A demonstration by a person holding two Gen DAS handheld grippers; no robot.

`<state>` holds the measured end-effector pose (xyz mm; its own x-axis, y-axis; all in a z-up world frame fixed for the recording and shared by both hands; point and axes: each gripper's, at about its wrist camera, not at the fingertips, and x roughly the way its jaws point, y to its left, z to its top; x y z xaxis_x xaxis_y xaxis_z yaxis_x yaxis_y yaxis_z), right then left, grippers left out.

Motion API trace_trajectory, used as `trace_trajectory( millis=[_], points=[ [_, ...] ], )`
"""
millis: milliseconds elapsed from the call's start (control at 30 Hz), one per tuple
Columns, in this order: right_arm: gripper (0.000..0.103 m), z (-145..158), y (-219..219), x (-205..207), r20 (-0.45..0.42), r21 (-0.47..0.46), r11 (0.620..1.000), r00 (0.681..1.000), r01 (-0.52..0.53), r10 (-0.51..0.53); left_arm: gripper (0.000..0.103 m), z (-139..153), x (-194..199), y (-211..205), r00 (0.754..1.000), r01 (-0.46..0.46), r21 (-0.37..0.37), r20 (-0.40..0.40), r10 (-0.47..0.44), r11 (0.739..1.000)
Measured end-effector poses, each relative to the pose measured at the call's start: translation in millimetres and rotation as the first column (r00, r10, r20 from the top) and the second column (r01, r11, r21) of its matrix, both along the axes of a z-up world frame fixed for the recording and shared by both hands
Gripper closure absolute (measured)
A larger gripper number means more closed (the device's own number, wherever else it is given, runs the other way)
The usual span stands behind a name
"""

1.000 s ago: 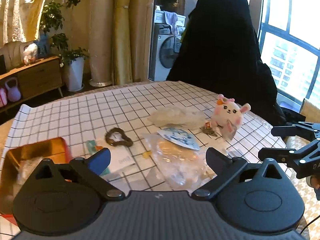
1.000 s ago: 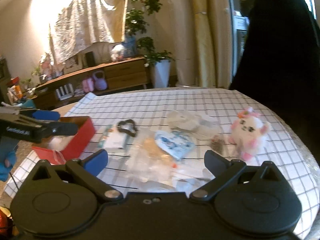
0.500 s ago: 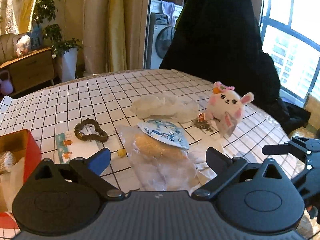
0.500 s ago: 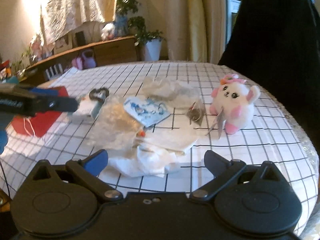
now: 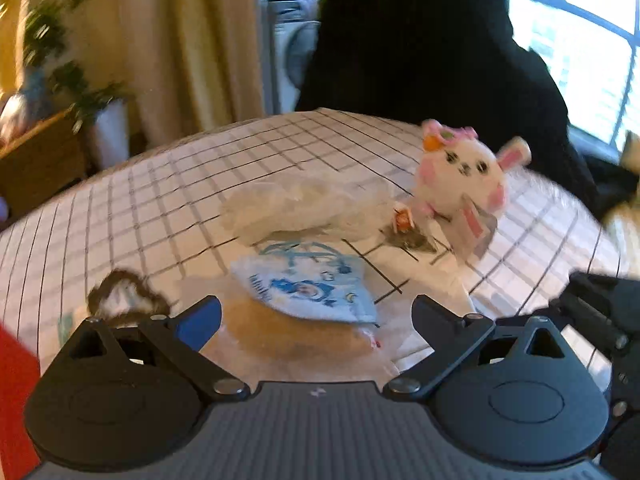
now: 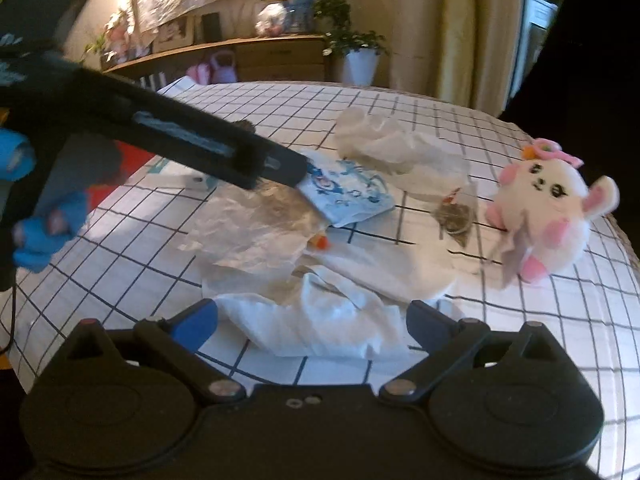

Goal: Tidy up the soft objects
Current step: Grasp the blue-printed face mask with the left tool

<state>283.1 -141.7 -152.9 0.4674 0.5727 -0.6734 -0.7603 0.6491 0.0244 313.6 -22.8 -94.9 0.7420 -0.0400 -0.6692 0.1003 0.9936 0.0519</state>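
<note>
A white and pink plush bunny point(image 5: 460, 184) point(image 6: 548, 216) sits at the right of the checked tablecloth. A blue-printed white packet point(image 5: 308, 288) point(image 6: 348, 192) lies on a clear bag holding something tan point(image 5: 288, 336). A crumpled clear bag point(image 5: 304, 204) point(image 6: 380, 144) lies behind it. A white cloth point(image 6: 320, 320) lies in front. My left gripper point(image 5: 316, 316) is open just over the packet; it also shows in the right wrist view point(image 6: 280, 168). My right gripper point(image 6: 312, 316) is open over the white cloth.
A brown hair tie point(image 5: 124, 300) lies at the left near a red box point(image 5: 16, 392). A small wrapped item point(image 6: 454, 216) lies beside the bunny. A person in black sits behind the table. The table's round edge point(image 6: 616, 320) drops off at the right.
Both grippers have moved forward and down toward the pile. My left gripper has swung right, closer to the blue packet. My right gripper has come close over the white cloth.
</note>
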Motion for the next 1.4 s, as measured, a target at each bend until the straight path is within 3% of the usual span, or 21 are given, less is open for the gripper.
trace_trajectory(
  millis=[167,367,667,733,800,933,1033,1133,1200,1267,1400],
  points=[
    [0.003,-5,6,3,-0.018,-0.009,0.999,0.999,-0.037,0.037,0.001,-17,16,-15,0.995,0.098,0.086,-0.037,-0.095,0.991],
    [0.003,-13,14,2,-0.007,-0.052,0.995,0.997,-0.081,0.081,0.001,-31,35,-14,0.992,0.118,0.16,-0.069,-0.108,0.98],
    [0.012,-18,13,6,-0.008,-0.064,0.995,0.998,-0.07,0.07,0.001,-40,51,3,0.993,0.077,0.096,-0.102,-0.067,0.992],
    [0.017,-17,11,4,0.003,-0.067,0.996,0.998,-0.065,0.065,0.006,-39,53,8,0.993,0.068,0.061,-0.104,-0.062,0.996],
    [0.024,-16,9,5,0.0,-0.061,0.996,0.998,-0.059,0.059,0.019,-38,54,12,0.993,0.056,0.042,-0.108,-0.052,0.998],
    [0.036,-13,-1,6,0.001,-0.057,0.997,0.999,-0.054,0.054,0.035,-33,57,27,0.993,0.02,-0.023,-0.114,-0.022,1.0],
    [0.049,-10,-6,9,-0.005,-0.051,0.997,0.999,-0.055,0.054,0.059,-29,61,39,0.993,-0.017,-0.064,-0.114,0.01,0.998],
    [0.064,-7,-11,13,-0.02,-0.039,0.999,0.999,-0.036,0.036,0.071,-27,65,52,0.992,-0.051,-0.123,-0.124,0.035,0.991],
    [0.079,-6,-14,15,-0.029,-0.032,0.999,0.999,-0.019,0.018,0.086,-24,66,58,0.991,-0.078,-0.141,-0.122,0.061,0.987],
    [0.092,-5,-18,18,-0.036,-0.024,1.0,0.999,0.001,-0.002,0.088,-22,64,63,0.99,-0.091,-0.166,-0.12,0.071,0.982],
    [0.094,1,-28,13,-0.014,-0.011,1.0,1.0,0.019,-0.019,0.093,-19,59,72,0.989,-0.108,-0.18,-0.122,0.086,0.978]
  ],
)
